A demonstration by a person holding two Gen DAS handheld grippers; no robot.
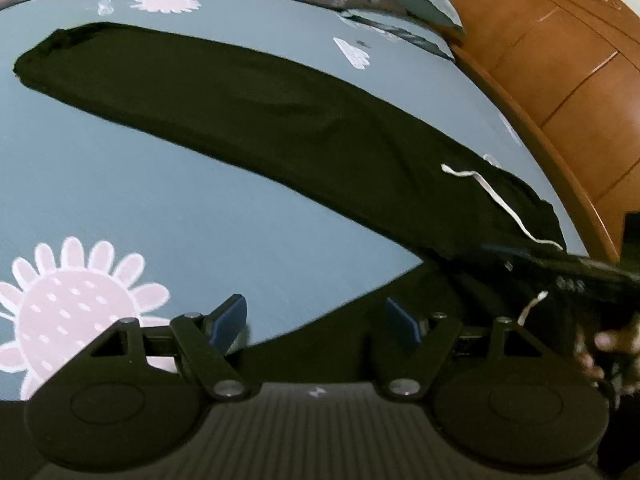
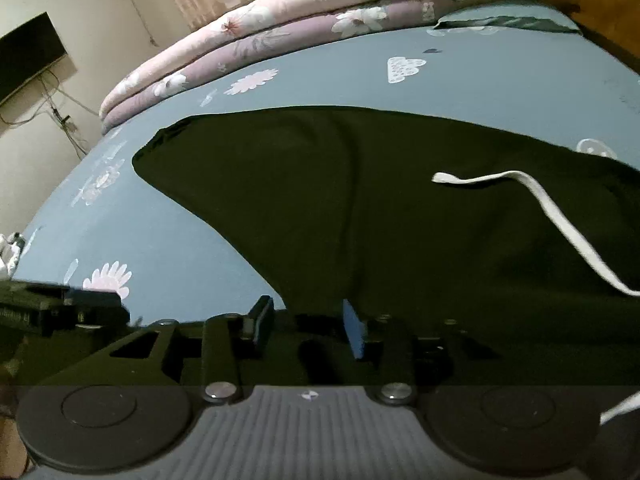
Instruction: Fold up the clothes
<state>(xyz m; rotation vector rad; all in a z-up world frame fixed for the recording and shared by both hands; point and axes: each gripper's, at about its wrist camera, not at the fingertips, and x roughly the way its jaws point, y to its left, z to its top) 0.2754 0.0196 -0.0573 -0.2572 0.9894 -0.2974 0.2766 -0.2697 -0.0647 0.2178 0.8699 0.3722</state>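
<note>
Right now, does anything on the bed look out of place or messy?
Only the white drawstring: it trails loose across the black trousers near the waist instead of being tucked in. The trousers themselves lie fairly flat on the blue sheet, with mild wrinkles. Nothing looks spilled or damaged.

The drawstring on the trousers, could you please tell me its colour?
White, clearest against the black trousers in the right wrist view: drawstring.

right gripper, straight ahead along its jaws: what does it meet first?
Likely the black trousers: the right gripper points down at their near edge, jaws apart with dark cloth right ahead. Whether the pads touch it is unclear.
</note>
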